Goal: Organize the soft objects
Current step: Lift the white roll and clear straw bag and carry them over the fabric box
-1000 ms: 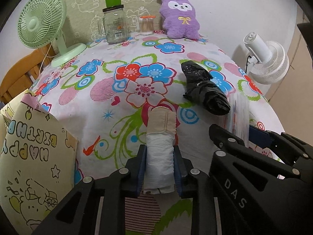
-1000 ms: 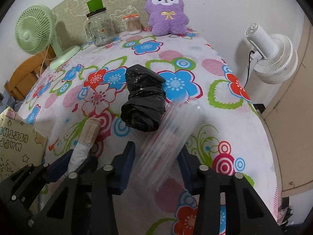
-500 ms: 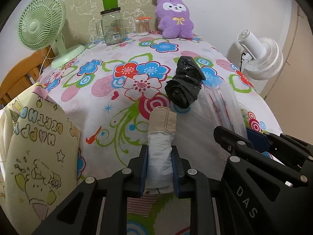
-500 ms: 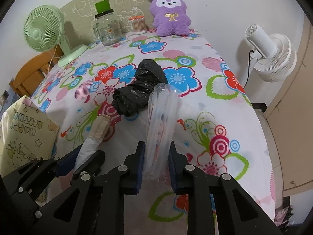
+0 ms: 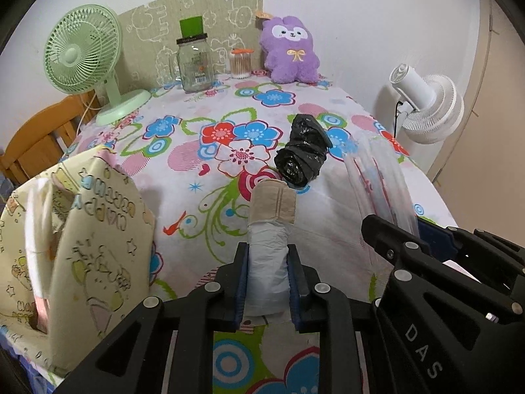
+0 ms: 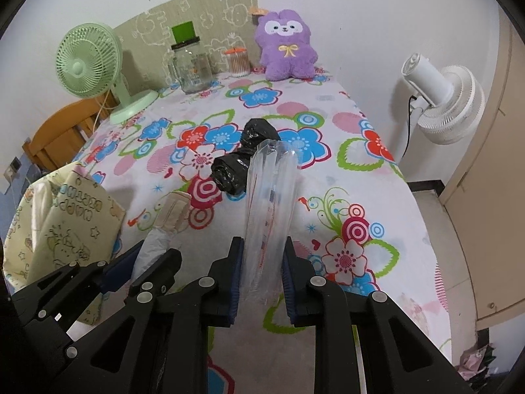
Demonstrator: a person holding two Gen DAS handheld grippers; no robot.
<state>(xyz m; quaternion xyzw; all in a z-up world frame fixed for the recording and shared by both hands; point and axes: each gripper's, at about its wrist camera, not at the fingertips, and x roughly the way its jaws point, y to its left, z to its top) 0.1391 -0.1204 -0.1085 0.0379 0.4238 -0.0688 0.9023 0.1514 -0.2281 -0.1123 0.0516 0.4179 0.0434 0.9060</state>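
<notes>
Your left hand-held gripper (image 5: 266,279) was clamped on a white plastic-bag roll (image 5: 267,256) with a beige paper band round its far end, its blue pads pressed against both sides of the roll, which stuck forward over the floral desk (image 5: 203,177). Your right hand-held gripper (image 6: 262,272) was clenched on a clear plastic-bag roll (image 6: 269,203) (some red and blue printing showed through the layers), and it stood just to the right of the left one, the two tools almost side by side. Past both rolls a black plastic-bag roll (image 5: 303,151) lay on the desk, apart from the white roll in the left wrist view; in the right wrist view the clear roll's tip overlapped it, and whether they touched could not be told. At your left, by the near edge of the desk, stood a pale yellow gift bag (image 5: 78,249) printed with cartoon figures and lettering. At the far end of the desk were a green fan (image 5: 85,62), a glass jar (image 5: 195,65) with a green block on its lid, a small tub of cotton swabs (image 5: 241,64) and a purple plush toy (image 5: 290,54) against the wall. A white fan (image 5: 430,108) stood beside the desk on the right.
</notes>
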